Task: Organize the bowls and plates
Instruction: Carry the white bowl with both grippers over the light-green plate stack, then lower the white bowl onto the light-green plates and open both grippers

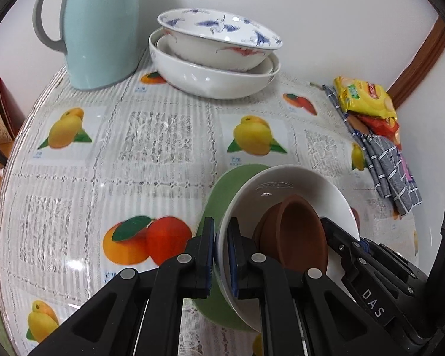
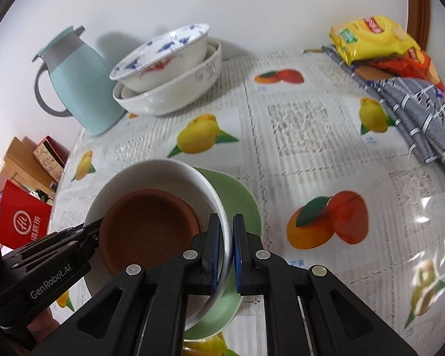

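Clearly, both grippers carry one stack between them. The left gripper (image 1: pixel 221 255) has its fingers (image 1: pixel 206 255) clamped on one side of the white bowl (image 1: pixel 296 184), one pad inside the rim and one outside; the right gripper (image 2: pixel 227 252) pinches the opposite side of the same rim in like manner. Nested in the white bowl sit brown bowls (image 2: pixel 146 234), two by the look of the doubled rim, and beneath it shows a green plate (image 2: pixel 240 201). Whether the outer pads also catch the green plate's edge cannot be told from either view. The stack hangs over the near part of the surface (image 1: pixel 163 160), well apart from the second stack, a blue-patterned bowl (image 1: pixel 219 34) set inside wider white bowls (image 1: pixel 210 80) just beside the teal jug (image 1: pixel 101 29) at the wall.

Risks, as judged from this pose:
- The stack appears tilted in the left view; the loose brown bowls could slide toward the low side and tip out.
- If the green plate is not truly pinched, it may drop free or shift on touchdown.
- Thin rim pinches on glazed ware offer little friction; uneven lowering by the two hands could twist the bowl out of one grip.
- Releasing one side first would let the stack rock on the glossy table cover.
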Demonstrator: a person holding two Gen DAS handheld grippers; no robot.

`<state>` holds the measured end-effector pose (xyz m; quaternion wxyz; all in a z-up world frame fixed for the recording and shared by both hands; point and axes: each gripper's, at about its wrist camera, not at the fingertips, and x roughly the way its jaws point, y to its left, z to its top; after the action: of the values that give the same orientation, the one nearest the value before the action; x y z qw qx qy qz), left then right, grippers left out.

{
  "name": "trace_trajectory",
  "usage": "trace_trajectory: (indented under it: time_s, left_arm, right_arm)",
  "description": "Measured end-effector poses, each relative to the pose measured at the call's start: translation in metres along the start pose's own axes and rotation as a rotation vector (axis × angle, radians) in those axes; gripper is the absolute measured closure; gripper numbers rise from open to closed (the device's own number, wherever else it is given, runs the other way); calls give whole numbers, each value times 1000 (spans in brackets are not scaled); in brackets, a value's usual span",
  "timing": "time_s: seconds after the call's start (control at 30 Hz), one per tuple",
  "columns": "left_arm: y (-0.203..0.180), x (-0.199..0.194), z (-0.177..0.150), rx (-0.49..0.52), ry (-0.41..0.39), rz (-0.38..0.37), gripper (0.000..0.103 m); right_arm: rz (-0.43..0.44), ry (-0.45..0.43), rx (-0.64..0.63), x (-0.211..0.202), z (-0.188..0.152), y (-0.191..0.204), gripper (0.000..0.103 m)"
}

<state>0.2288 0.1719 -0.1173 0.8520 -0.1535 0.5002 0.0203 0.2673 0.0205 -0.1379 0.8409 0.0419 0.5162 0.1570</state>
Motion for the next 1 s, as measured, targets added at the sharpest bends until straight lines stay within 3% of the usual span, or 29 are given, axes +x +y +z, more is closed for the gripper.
trace_trajectory:
  time_s: [0.43, 0.8, 1.0]
  left_arm:
    - [5, 9, 2, -17, 10, -43, 93]
    - [2, 2, -3, 18, 5, -30, 90]
    - [3, -9, -8, 34, -11, -15, 84]
  right_arm:
    - [31, -18, 23, 2, -2, -8, 92]
    - [12, -12, -10, -4, -5, -5, 87]
    - [-16, -28, -36, -12, -9, -2, 84]
